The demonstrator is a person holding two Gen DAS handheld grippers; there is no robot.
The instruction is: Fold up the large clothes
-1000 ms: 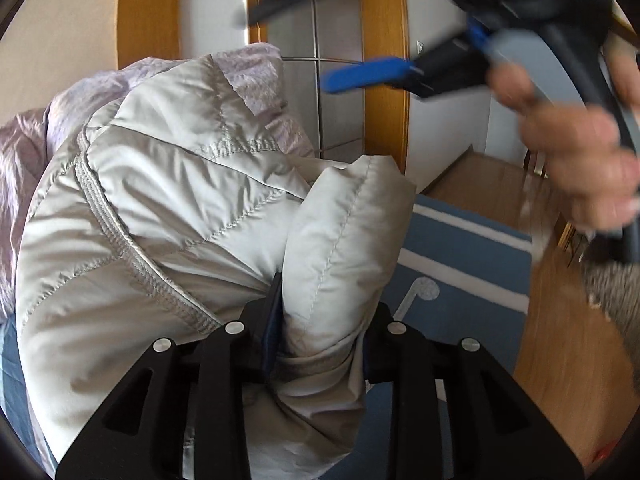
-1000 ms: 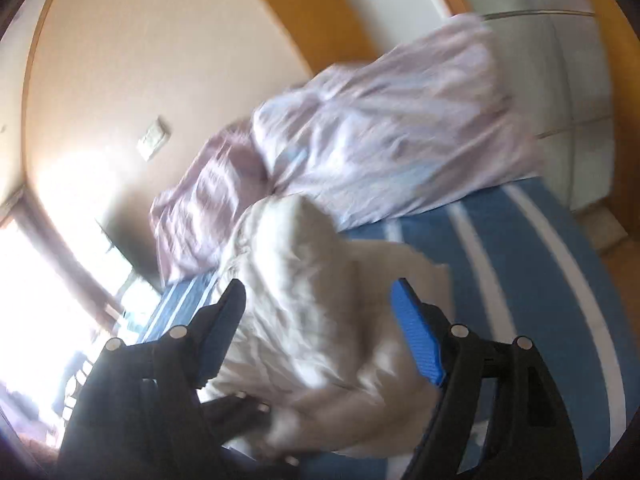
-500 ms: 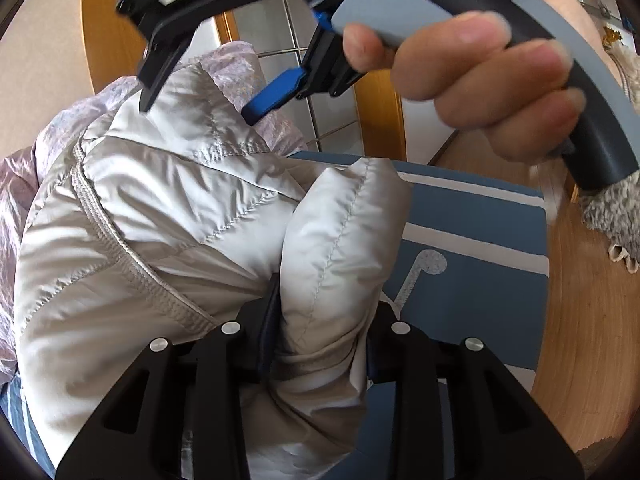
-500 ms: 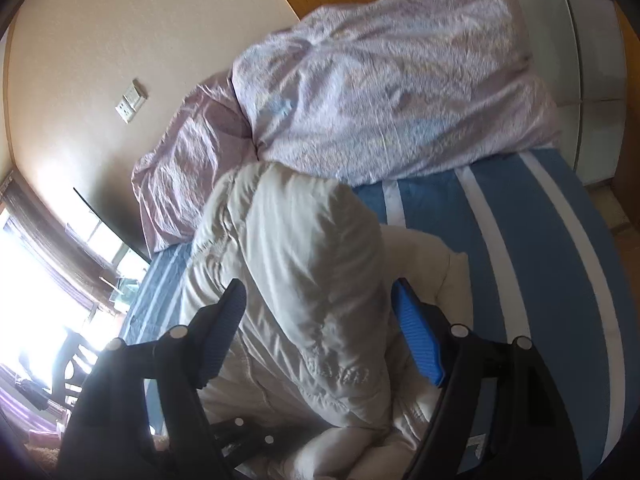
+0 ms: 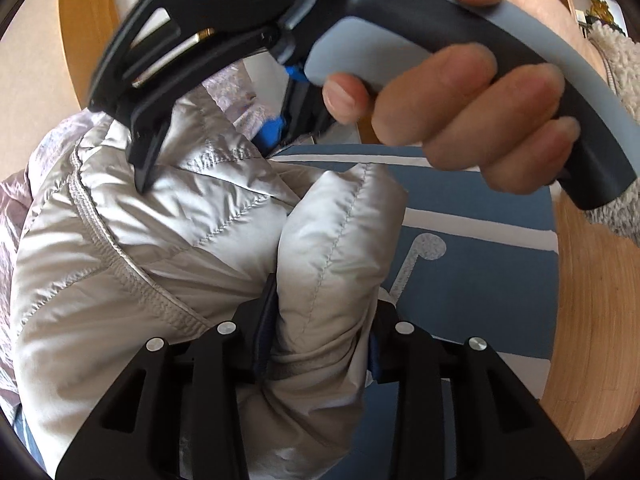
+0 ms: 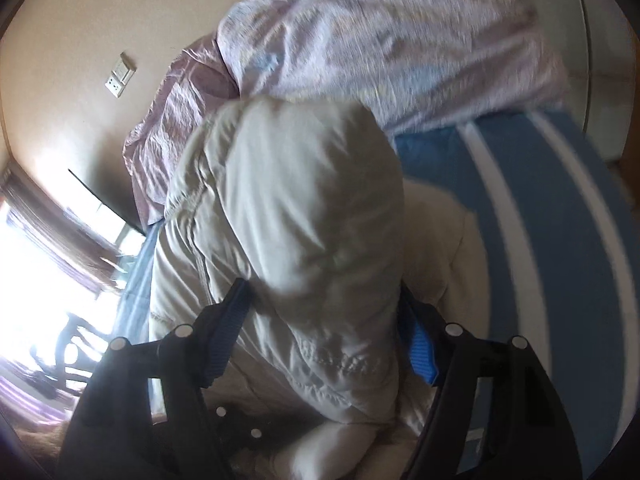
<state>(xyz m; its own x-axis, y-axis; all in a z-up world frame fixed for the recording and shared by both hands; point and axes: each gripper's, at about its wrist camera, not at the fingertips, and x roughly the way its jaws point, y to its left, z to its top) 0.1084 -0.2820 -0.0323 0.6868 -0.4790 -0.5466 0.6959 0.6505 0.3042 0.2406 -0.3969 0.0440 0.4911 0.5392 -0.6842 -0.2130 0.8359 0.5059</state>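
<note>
Fingers of the left gripper are seen pinched on a padded fold of the jacket, the cuff end bunched between them; the jaws are easing apart, yet the fabric is pressed by both pads. Fingers of the right gripper stand on either side of a puffed sleeve or hood section and are closing on it; firm contact by both pads cannot be confirmed through the blur.

The jacket, pale grey and quilted, is heaped on the bed, whose cover is blue with white stripes, just in front of the lilac duvet. In the left wrist view the right gripper is held by a hand directly above the jacket, one finger tip resting on the upper panel.

Step in hand, as judged: a second hold is being taken so that the sleeve can be laid over the body.

Notes for doing it well:
- The right hold is best completed before the left one is let go, as slippery padded fabric is likely to spring back.
- A thin edge or seam should be taken rather than the full puff, which may squeeze out.
- The fold should be carried low across the bed and pressed flat.
- The duvet should be kept clear.
</note>
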